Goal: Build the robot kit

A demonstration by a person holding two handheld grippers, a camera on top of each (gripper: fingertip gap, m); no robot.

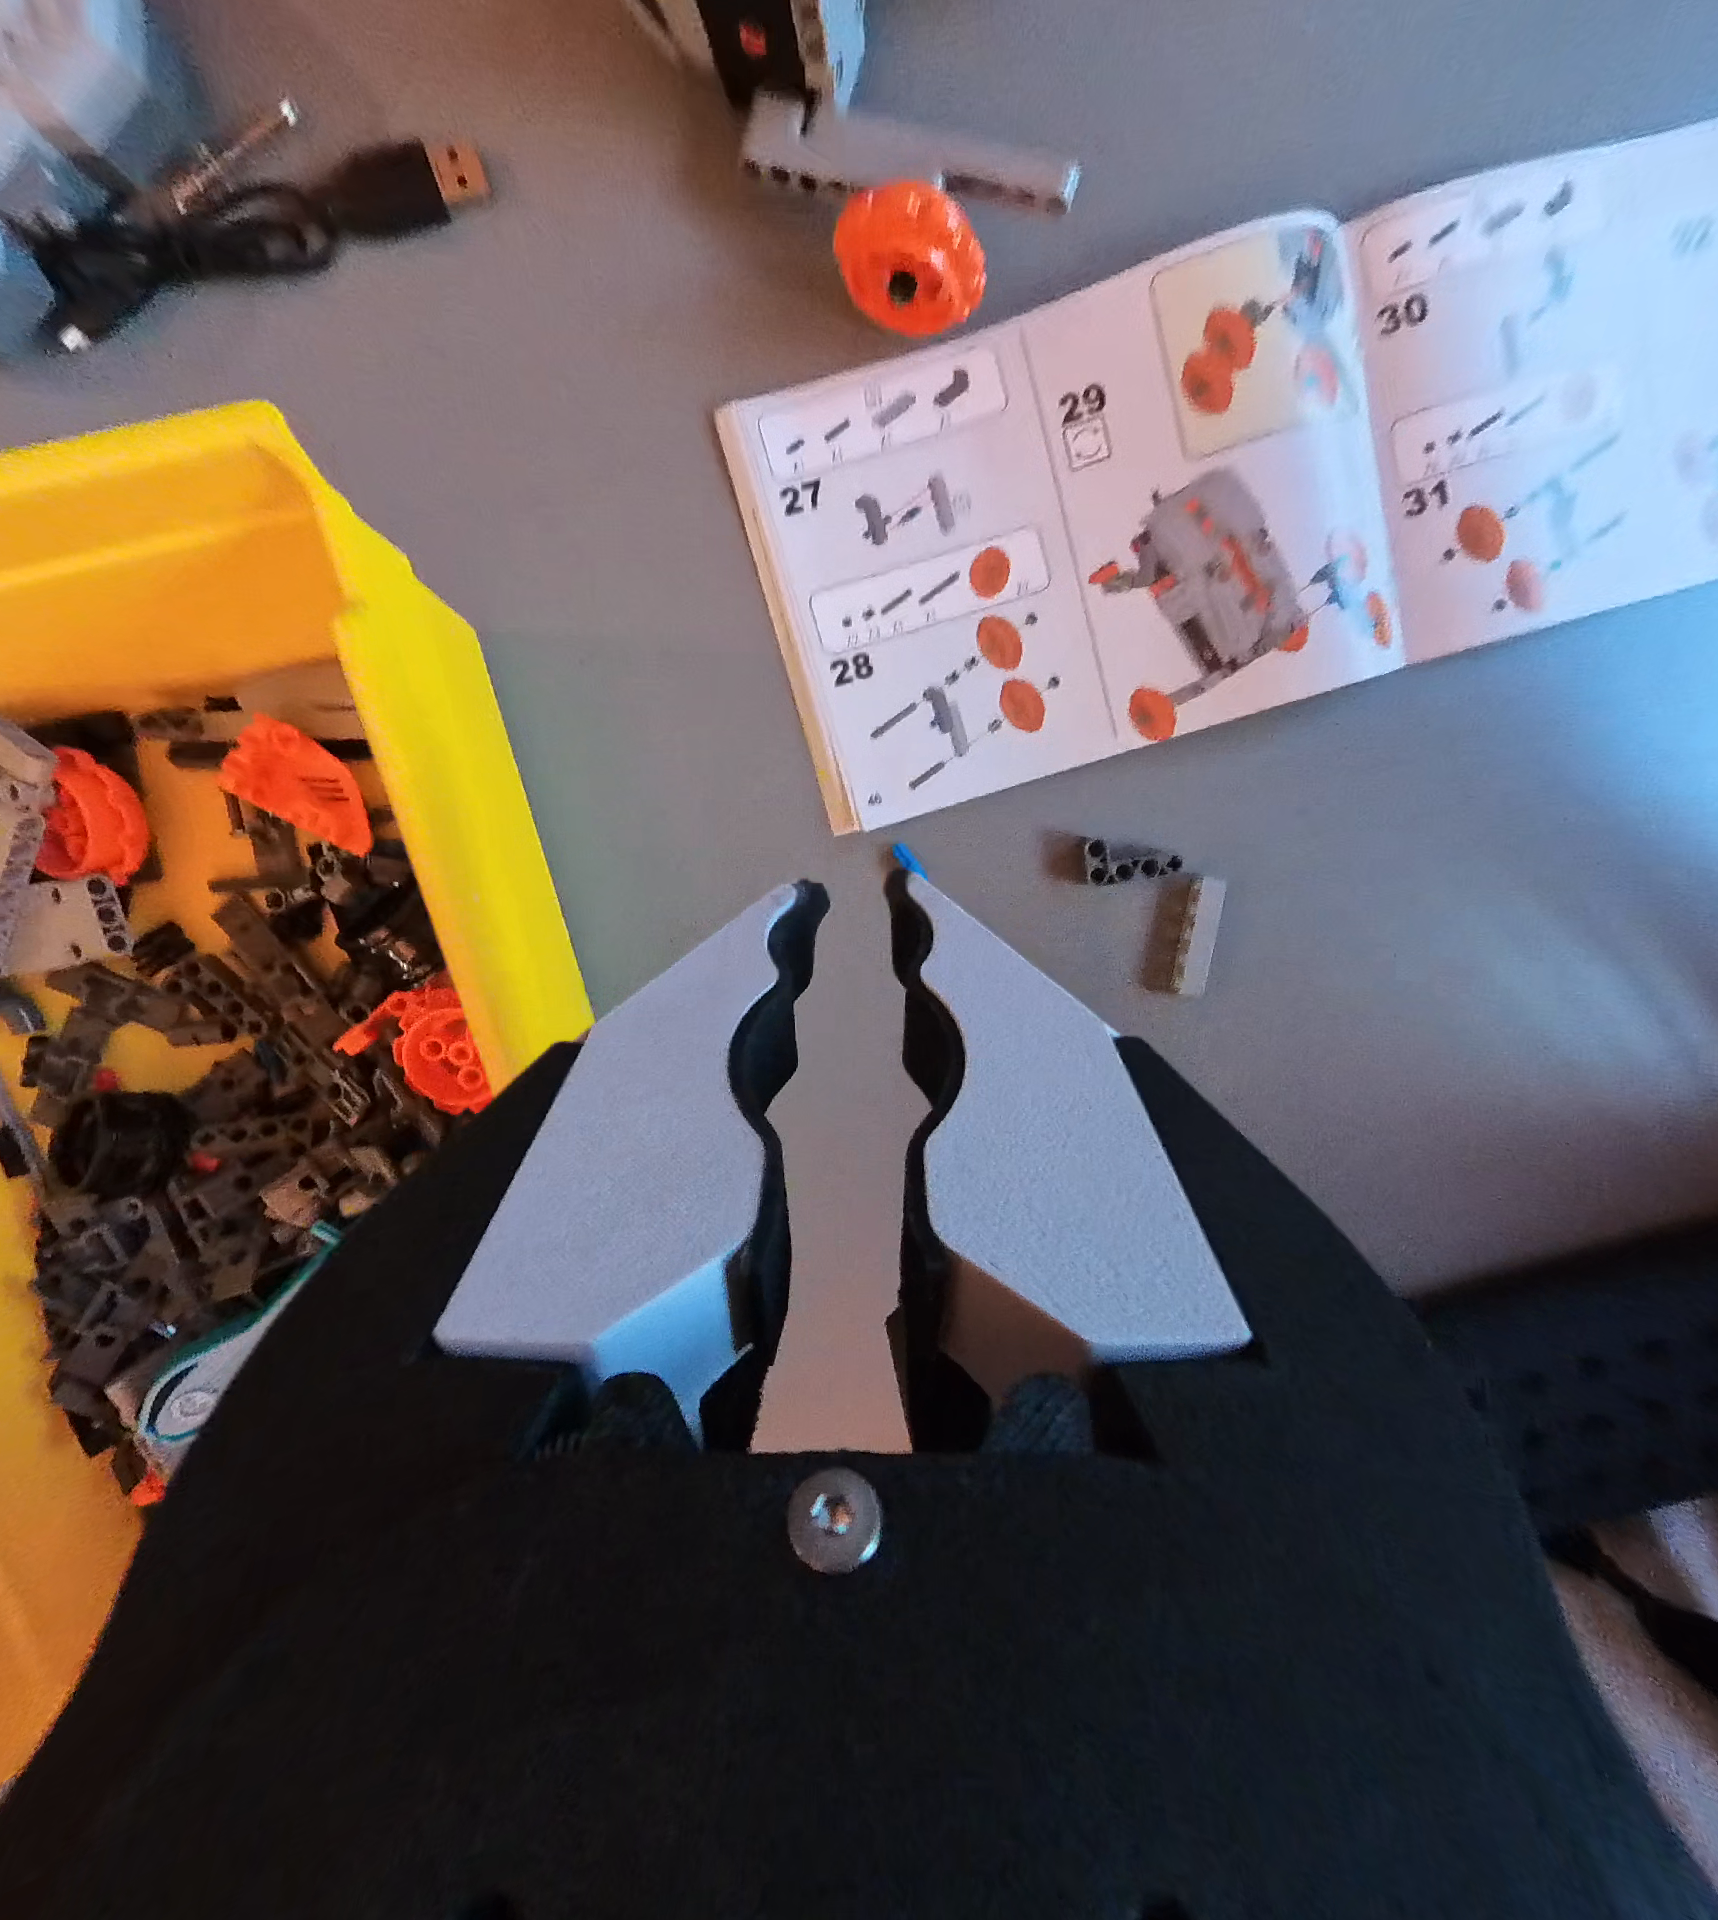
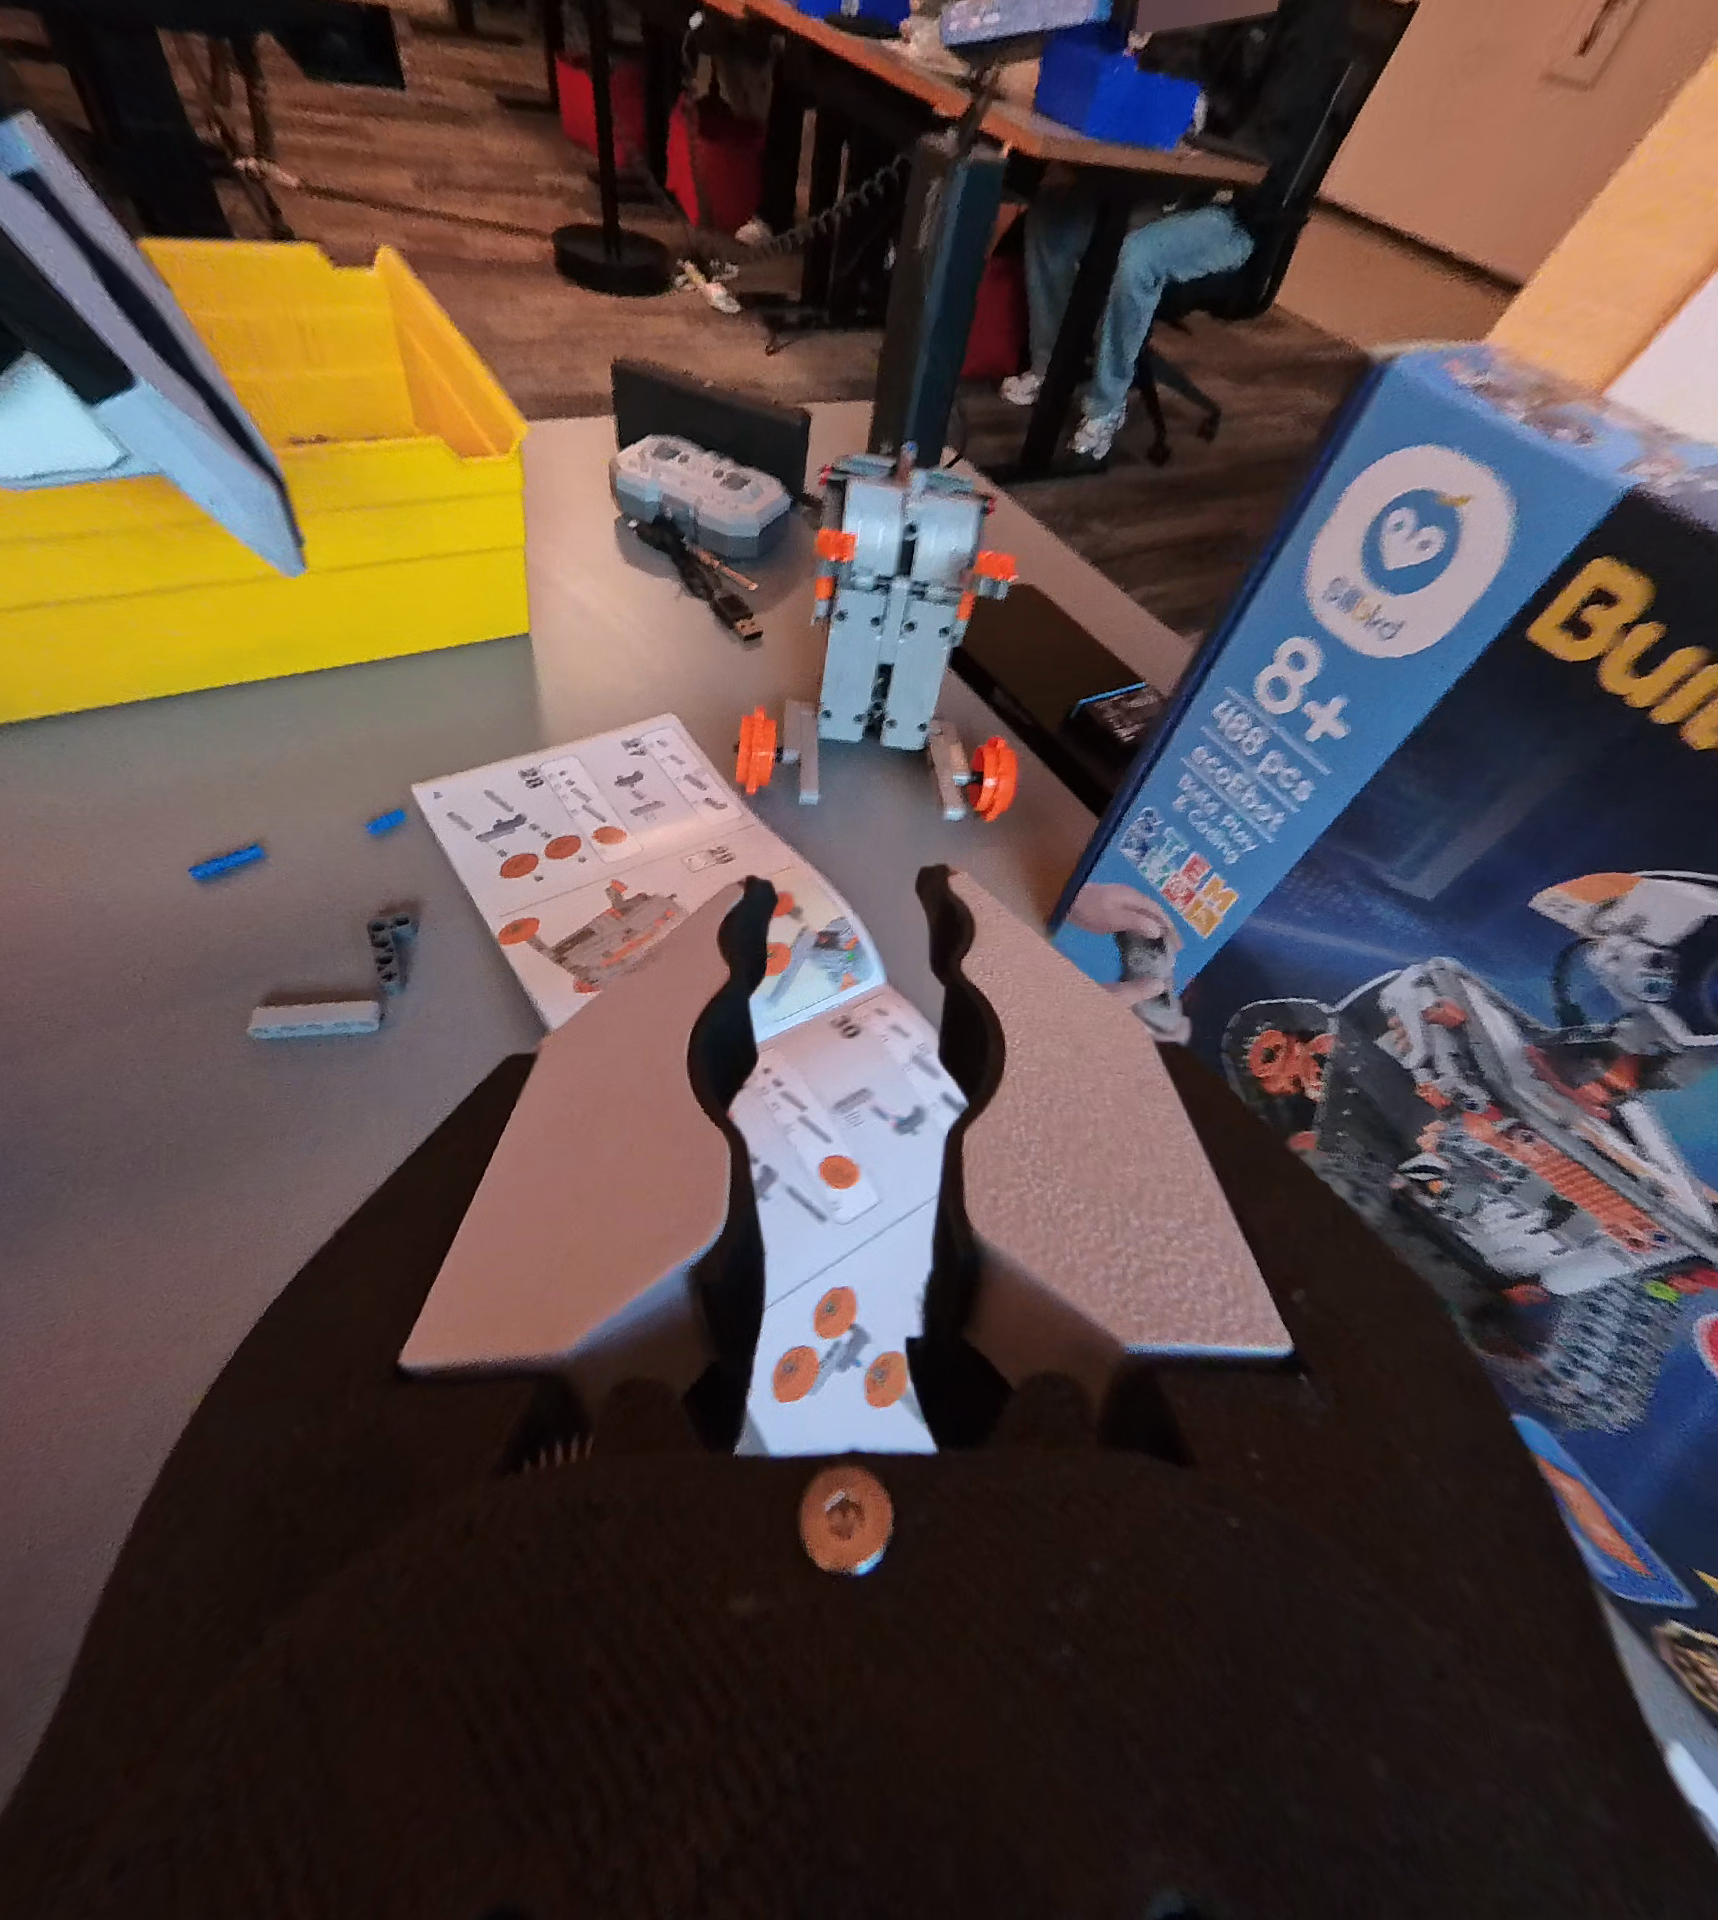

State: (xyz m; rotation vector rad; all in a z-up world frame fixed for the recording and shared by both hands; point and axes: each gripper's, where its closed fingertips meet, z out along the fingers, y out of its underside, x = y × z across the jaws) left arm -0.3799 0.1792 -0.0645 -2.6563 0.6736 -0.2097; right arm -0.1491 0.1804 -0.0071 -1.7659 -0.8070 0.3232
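At the far left, the yellow bin (image 1: pixel 398 665) holds a heap of dark and orange building pieces. Just right of its wall, the left gripper (image 1: pixel 857 891) hangs over bare grey table (image 1: pixel 626 520), jaws parted by a narrow gap, holding nothing; a small blue piece (image 1: pixel 903 854) lies just past its tips. Farther right lie a dark angled piece (image 1: pixel 1130 862) touching a grey beam (image 1: pixel 1187 935), below the open instruction booklet (image 1: pixel 938 582).

The right gripper (image 2: pixel 847 891) hovers above the booklet (image 2: pixel 606 821), jaws apart and empty. Beyond it stands the grey-and-orange model (image 2: pixel 891 623), with a blue box (image 2: pixel 1354 707) at the right.
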